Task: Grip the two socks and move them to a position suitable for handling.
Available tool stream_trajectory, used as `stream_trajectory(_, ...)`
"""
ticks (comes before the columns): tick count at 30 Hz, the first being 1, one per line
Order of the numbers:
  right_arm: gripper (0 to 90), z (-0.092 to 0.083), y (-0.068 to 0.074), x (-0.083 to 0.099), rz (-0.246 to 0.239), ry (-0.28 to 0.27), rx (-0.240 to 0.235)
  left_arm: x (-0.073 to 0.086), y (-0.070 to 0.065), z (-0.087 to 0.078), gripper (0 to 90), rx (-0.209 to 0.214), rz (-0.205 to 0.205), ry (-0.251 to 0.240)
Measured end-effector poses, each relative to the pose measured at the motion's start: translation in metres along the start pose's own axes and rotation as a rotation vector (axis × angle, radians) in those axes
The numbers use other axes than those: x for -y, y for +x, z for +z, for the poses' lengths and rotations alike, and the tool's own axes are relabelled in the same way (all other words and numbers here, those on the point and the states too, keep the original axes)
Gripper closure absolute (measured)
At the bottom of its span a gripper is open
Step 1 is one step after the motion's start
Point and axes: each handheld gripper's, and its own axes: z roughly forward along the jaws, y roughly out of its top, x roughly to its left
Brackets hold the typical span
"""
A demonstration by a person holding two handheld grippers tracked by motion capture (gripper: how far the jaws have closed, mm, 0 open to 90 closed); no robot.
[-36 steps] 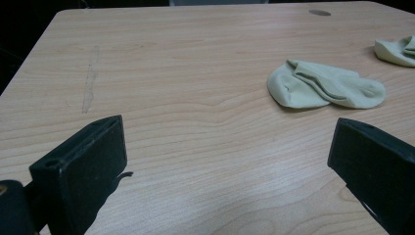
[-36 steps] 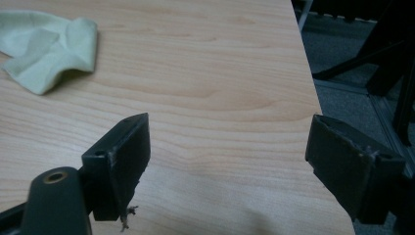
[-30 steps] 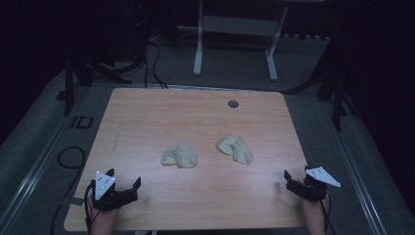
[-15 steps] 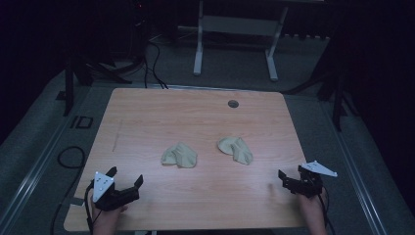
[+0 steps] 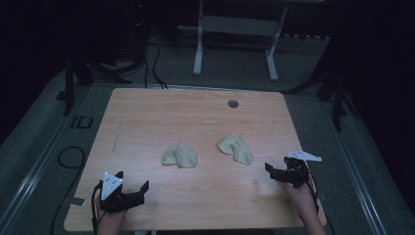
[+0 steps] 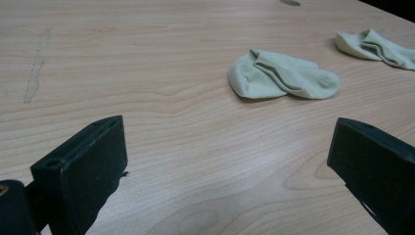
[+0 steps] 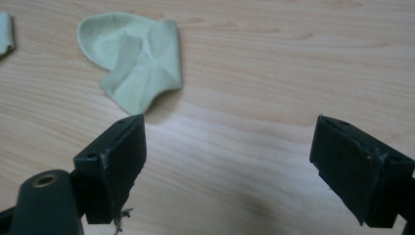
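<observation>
Two pale green socks lie loose mid-tabletop, both grippers nearby and empty.

The left gripper (image 5: 131,195) and right gripper (image 5: 277,174) have fingers spread wide, likely ready to pick up the left sock (image 5: 179,155) and right sock (image 5: 235,149) on the tabletop (image 5: 161,110).

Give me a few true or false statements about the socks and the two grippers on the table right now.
1. Two pale green socks lie on the table. True: left sock, right sock.
2. The left gripper is shut on a sock. False: its jaws stand open and empty.
3. The two socks lie apart. True.
4. The right gripper is open. True.
5. The socks are stacked on each other. False: they lie side by side.
</observation>
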Motion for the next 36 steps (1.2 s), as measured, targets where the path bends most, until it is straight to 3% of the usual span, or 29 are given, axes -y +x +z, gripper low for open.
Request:
stream_trajectory(5, 17.5, 0.009, 0.011, -0.015, -0.031, 0.015, -0.018, 0.0, 0.003, -0.001, 1.2, 0.018, -0.024, -0.003)
stream_trajectory(13, 20.1, 0.028, 0.03, -0.034, -0.069, 0.036, -0.054, 0.0, 0.003, -0.001, 1.2, 0.02, -0.022, -0.008)
stream_trajectory(19, 19.9, 0.041, 0.041, -0.04, -0.065, 0.06, -0.08, 0.001, 0.005, -0.002, 1.2, 0.018, -0.042, -0.014)
stream_trajectory(27, 19.8, 0.058, 0.053, -0.052, -0.077, 0.102, -0.082, 0.001, 0.002, -0.001, 1.2, 0.016, -0.012, -0.002)
stream_trajectory(36, 17.3, 0.08, 0.07, -0.067, -0.097, 0.142, -0.095, 0.001, 0.002, -0.001, 1.2, 0.016, -0.006, 0.001)
